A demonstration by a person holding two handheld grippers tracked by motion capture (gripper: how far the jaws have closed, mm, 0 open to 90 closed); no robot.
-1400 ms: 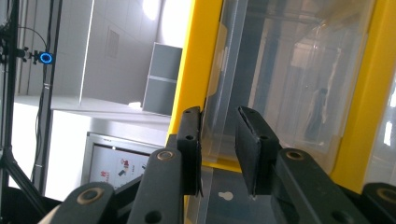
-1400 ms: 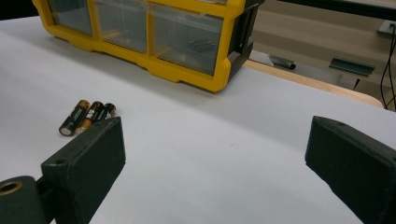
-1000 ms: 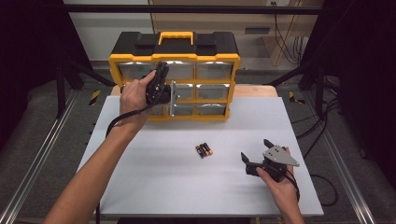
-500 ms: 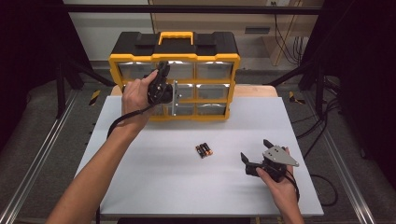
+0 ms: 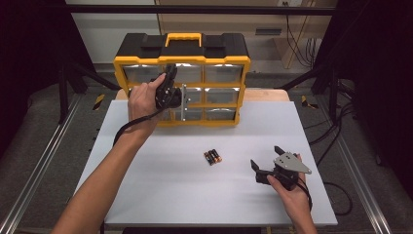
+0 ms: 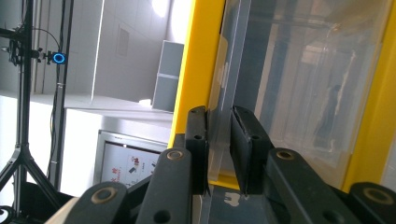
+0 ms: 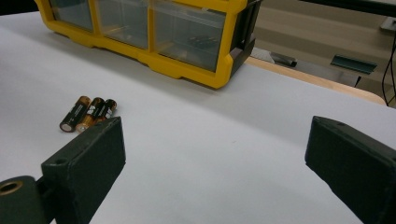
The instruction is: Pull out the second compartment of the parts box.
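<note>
**Left tool pinches a drawer front while three batteries wait**

At the back of the white tabletop (image 5: 160,195) stands a yellow-and-black plastic organiser box with clear drawers (image 5: 182,73), and the left tool (image 5: 170,92) is pressed up against its middle row. Seen from the left gripper view, its two black jaws are closed on the thin clear plastic lip of a drawer front (image 6: 219,140), one pad on each face of it, right beside the yellow frame post (image 6: 196,60).

That lip looks stiff but thin and smooth, so I judge it light to pull yet easy to slip off or crack if twisted; a square, straight pull toward the person, with the grip kept low on the lip, would suit it best. How far the drawer is out I cannot tell.

Near the middle of the tabletop lie three small copper-and-black cylindrical batteries (image 5: 212,156), side by side and touching, well apart from the box. They should be light, hard and prone to roll, so across the barrel is the place to hold one.

The right tool (image 5: 265,165) rests near the front right of the tabletop, its jaws spread wide and empty, pointed toward the batteries (image 7: 88,113)
</note>
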